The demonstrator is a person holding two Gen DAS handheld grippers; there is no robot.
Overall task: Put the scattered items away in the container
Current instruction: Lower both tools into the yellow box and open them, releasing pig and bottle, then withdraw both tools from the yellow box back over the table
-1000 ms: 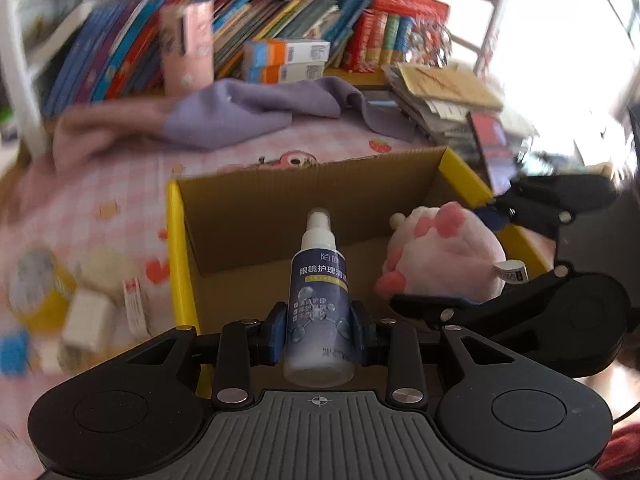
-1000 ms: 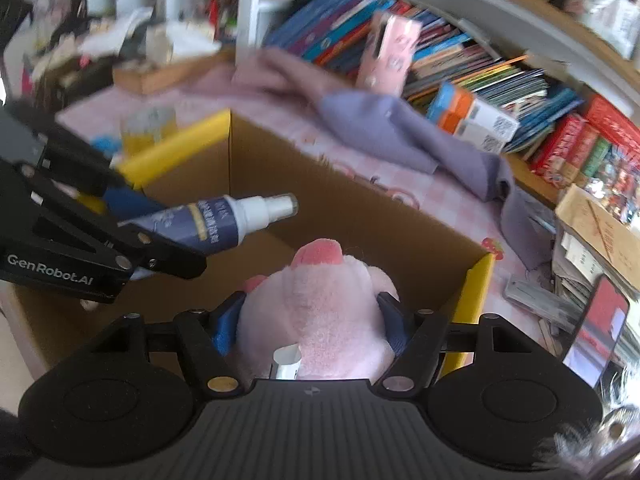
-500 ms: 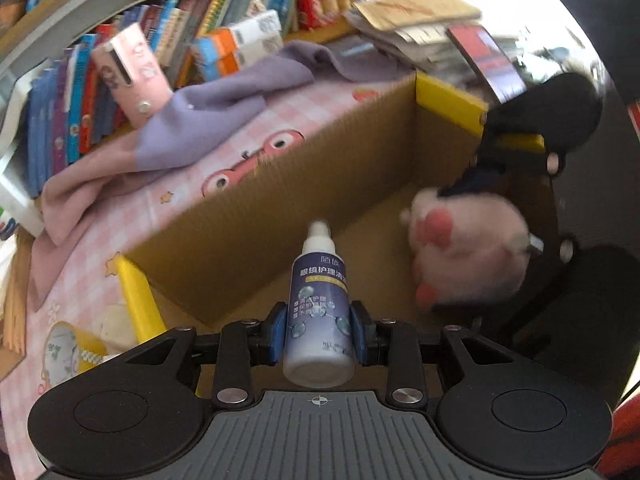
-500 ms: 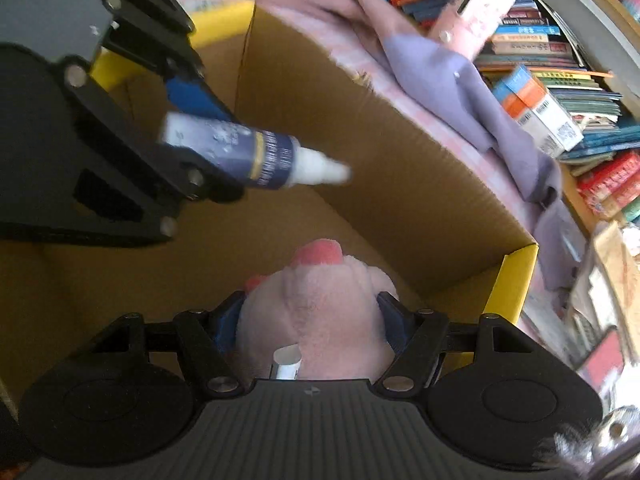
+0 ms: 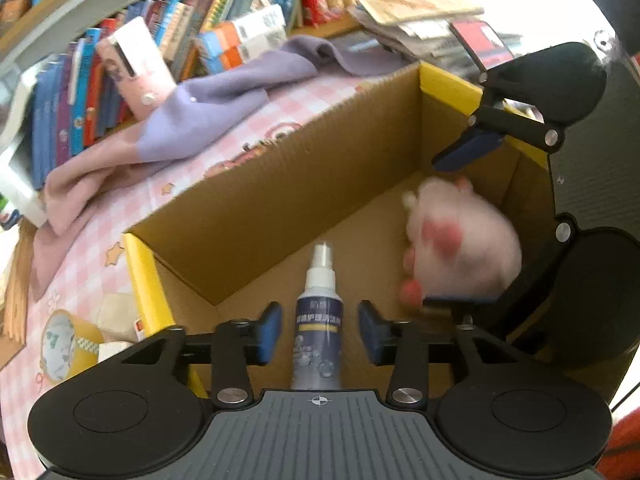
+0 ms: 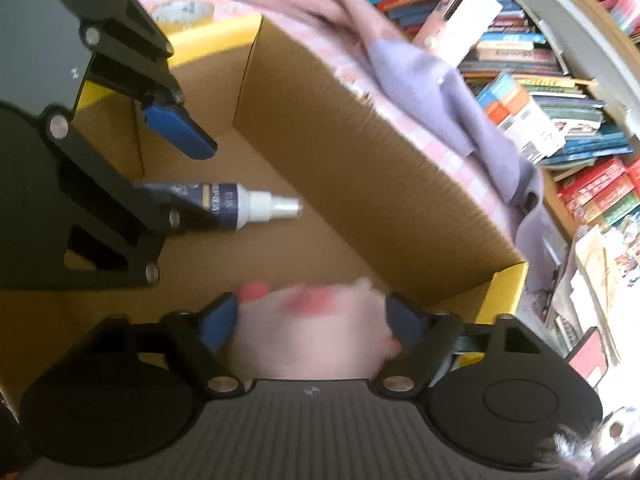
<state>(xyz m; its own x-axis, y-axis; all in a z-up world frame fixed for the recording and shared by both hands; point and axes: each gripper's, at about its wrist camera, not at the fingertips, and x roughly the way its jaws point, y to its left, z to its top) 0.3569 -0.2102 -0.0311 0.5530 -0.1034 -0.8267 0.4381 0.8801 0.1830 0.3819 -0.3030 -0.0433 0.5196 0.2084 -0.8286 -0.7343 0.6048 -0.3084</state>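
Note:
An open cardboard box point(image 5: 300, 184) point(image 6: 360, 160) with yellow flaps lies under both grippers. My left gripper point(image 5: 320, 332) hangs inside it, its jaws opening. The dark blue spray bottle point(image 5: 320, 320) point(image 6: 224, 204) with a white nozzle sits between the pads, with a gap showing on each side. My right gripper point(image 6: 312, 320) is also over the box, its jaws opening. The pink plush toy point(image 6: 312, 336) point(image 5: 460, 252) is blurred between its blue pads and looks loose. Each gripper shows in the other's view: the right gripper point(image 5: 460, 226) and the left gripper point(image 6: 188, 176).
A purple and pink cloth point(image 5: 192, 120) lies on the checked tablecloth behind the box. Books point(image 5: 248, 32) and a pink carton point(image 5: 136, 64) line the shelf beyond. A yellow tape roll point(image 5: 68, 344) and small white packs point(image 5: 116, 312) lie left of the box. Papers and a red phone point(image 6: 588, 356) lie at the right.
Both pairs of jaws have spread apart. The bottle is no longer pinched, and the plush has gone blurred and slipped lower. Both views have rolled and now look deeper into the box.

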